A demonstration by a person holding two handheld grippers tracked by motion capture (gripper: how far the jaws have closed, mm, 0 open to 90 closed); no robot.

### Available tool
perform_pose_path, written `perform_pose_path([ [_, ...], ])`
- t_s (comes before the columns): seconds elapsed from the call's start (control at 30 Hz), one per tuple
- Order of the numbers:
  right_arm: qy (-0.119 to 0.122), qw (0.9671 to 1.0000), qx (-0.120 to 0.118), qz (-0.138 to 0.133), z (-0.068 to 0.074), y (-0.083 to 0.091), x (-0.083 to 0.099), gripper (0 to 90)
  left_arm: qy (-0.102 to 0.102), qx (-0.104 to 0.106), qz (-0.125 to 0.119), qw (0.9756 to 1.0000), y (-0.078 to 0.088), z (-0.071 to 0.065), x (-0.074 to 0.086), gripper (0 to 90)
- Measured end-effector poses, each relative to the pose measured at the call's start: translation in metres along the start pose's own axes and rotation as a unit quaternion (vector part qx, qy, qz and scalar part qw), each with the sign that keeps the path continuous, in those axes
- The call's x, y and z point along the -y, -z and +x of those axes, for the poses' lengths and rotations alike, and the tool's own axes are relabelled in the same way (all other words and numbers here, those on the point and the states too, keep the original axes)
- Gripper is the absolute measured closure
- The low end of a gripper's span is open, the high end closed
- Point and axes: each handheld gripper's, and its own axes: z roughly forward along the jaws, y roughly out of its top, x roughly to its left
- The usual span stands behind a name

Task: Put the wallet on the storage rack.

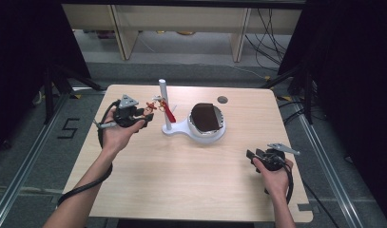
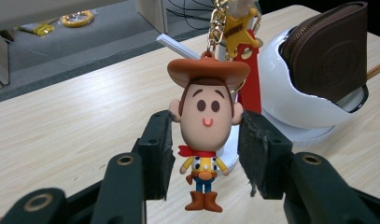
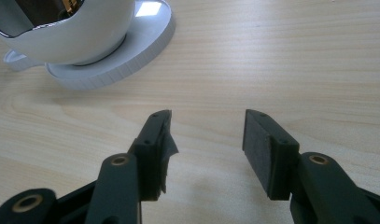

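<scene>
A cowboy figure keychain (image 2: 206,121) with a brown hat hangs on a gold chain (image 2: 218,23) that runs up out of the left gripper view. With it hang a gold star charm (image 2: 236,30) and a red strap (image 2: 250,88). My left gripper (image 2: 206,119) is shut on the figure's head, pads against its ears. In the high view this gripper (image 1: 148,113) holds the keychain (image 1: 154,107) beside the white stand's post (image 1: 163,102). My right gripper (image 1: 250,154) rests low at the table's right, open (image 3: 207,116) with nothing between its jaws.
The stand's white bowl (image 1: 208,130) holds a brown zip wallet (image 1: 204,117), also seen in the left gripper view (image 2: 330,51). The bowl's round base (image 3: 131,51) lies ahead of the right gripper. A small round hole (image 1: 222,99) sits near the table's far edge.
</scene>
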Motion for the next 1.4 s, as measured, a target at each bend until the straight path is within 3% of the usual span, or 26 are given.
perform_pose_path([
  [0.2,-0.001,0.9999,0.003,0.010,0.001,0.002,-0.001,52.4,-0.018,0.001,0.007,0.9998,-0.003,-0.005,0.002,54.9],
  [0.6,-0.004,1.0000,-0.006,0.000,0.000,0.001,-0.001,52.4,-0.026,0.005,-0.003,0.9996,-0.008,-0.015,0.003,54.5],
  [0.67,0.003,1.0000,-0.005,-0.002,-0.001,0.001,-0.001,52.4,-0.025,0.006,-0.006,0.9996,-0.008,-0.015,0.003,54.0],
  [0.7,0.025,0.9997,-0.005,-0.005,-0.005,0.001,-0.001,52.4,-0.025,0.006,-0.009,0.9996,-0.008,-0.015,0.004,53.7],
  [0.8,0.025,0.9997,-0.005,-0.005,-0.005,0.001,-0.001,52.5,-0.019,0.008,-0.015,0.9997,-0.009,-0.015,0.004,53.9],
  [1.03,0.024,0.9997,0.002,0.000,-0.004,0.002,-0.002,52.4,-0.019,0.003,-0.027,0.9994,-0.002,-0.014,0.004,52.0],
  [1.27,0.015,0.9999,0.002,0.000,-0.003,0.003,-0.001,52.4,-0.026,0.001,-0.024,0.9994,0.005,-0.013,0.009,47.4],
  [1.3,0.027,0.9996,0.002,0.000,-0.005,0.003,-0.001,52.4,-0.028,0.003,-0.029,0.9992,0.007,-0.014,0.011,46.6],
  [1.4,0.026,0.9996,0.003,-0.008,-0.005,0.002,-0.001,52.4,-0.028,0.004,-0.032,0.9991,0.011,-0.014,0.014,44.5],
])
